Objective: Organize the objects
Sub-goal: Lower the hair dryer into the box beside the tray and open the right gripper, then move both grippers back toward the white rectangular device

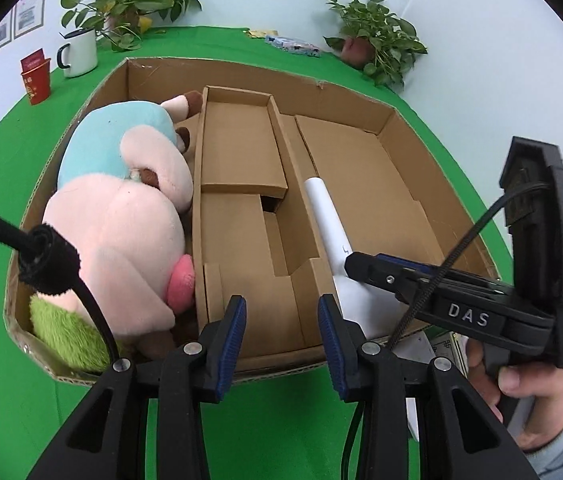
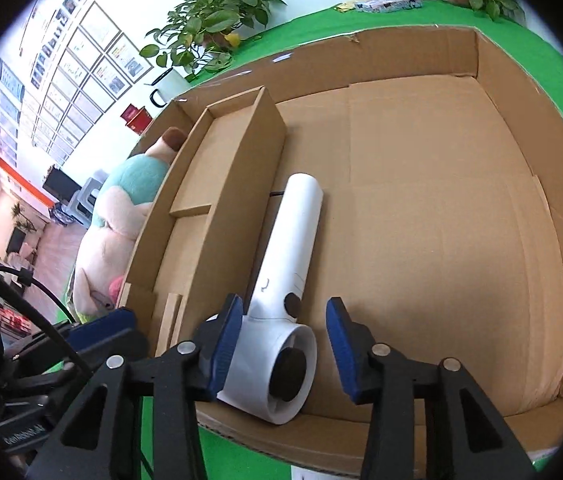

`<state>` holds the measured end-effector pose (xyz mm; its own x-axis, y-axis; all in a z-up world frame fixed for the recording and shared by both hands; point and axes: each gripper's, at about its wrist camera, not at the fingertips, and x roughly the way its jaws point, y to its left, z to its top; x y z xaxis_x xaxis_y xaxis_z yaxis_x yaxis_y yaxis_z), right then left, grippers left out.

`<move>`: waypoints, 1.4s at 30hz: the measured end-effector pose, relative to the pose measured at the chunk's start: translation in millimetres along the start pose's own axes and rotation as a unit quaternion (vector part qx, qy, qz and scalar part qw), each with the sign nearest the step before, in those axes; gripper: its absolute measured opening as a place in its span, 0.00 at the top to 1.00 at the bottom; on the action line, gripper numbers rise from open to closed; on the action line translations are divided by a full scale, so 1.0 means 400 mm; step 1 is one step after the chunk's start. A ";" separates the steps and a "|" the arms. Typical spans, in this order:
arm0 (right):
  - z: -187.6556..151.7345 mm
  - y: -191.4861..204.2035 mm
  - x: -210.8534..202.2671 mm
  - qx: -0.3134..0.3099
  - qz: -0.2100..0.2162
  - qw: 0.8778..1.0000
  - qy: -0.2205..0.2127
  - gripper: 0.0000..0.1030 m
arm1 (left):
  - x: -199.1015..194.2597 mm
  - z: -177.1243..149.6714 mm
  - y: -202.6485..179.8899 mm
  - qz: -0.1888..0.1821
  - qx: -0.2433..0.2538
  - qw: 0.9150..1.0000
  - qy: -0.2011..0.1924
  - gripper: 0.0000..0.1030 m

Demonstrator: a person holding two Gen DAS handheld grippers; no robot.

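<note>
A large open cardboard box (image 1: 241, 66) (image 2: 401, 40) sits on the green table. A pink and teal plush toy (image 1: 121, 200) (image 2: 121, 208) fills its left side, beside a folded cardboard insert (image 1: 241, 152) (image 2: 221, 160). A white hair dryer (image 1: 323, 208) (image 2: 293, 240) lies on the box floor against the insert. My right gripper (image 2: 283, 340) (image 1: 377, 266) straddles the dryer's round head; the left pad touches it and a gap shows at the right pad. My left gripper (image 1: 283, 320) stands open over the box's near wall, with nothing between its fingers.
A white mug (image 1: 79, 52), a red cup (image 1: 35, 80), two potted plants (image 1: 129, 0) (image 1: 377, 32) and a blue packet (image 1: 293, 44) stand behind the box. A person's hand (image 1: 521, 380) holds the right gripper's handle. The box's right half (image 2: 441, 200) holds nothing.
</note>
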<state>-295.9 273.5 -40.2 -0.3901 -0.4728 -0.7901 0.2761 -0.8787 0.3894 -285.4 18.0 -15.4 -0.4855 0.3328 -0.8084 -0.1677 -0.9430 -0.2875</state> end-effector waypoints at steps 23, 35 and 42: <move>-0.331 0.087 -0.312 -0.100 -0.230 0.942 -0.223 0.19 | -0.254 -0.260 -0.173 0.092 0.075 0.970 -0.214 0.06; -0.382 0.109 -0.340 -0.111 -0.215 0.942 -0.233 0.20 | -0.254 -0.317 -0.158 0.086 0.069 0.975 -0.191 0.09; -0.390 0.106 -0.313 -0.110 -0.213 0.948 -0.208 0.90 | -0.229 -0.315 -0.149 0.085 0.081 0.981 -0.157 0.90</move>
<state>-98.4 305.7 1.3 -0.8080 -0.1029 -0.5802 0.1736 -0.9825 -0.0674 -122.7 44.0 11.1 -0.7538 0.1780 -0.6325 -0.1839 -0.9813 -0.0569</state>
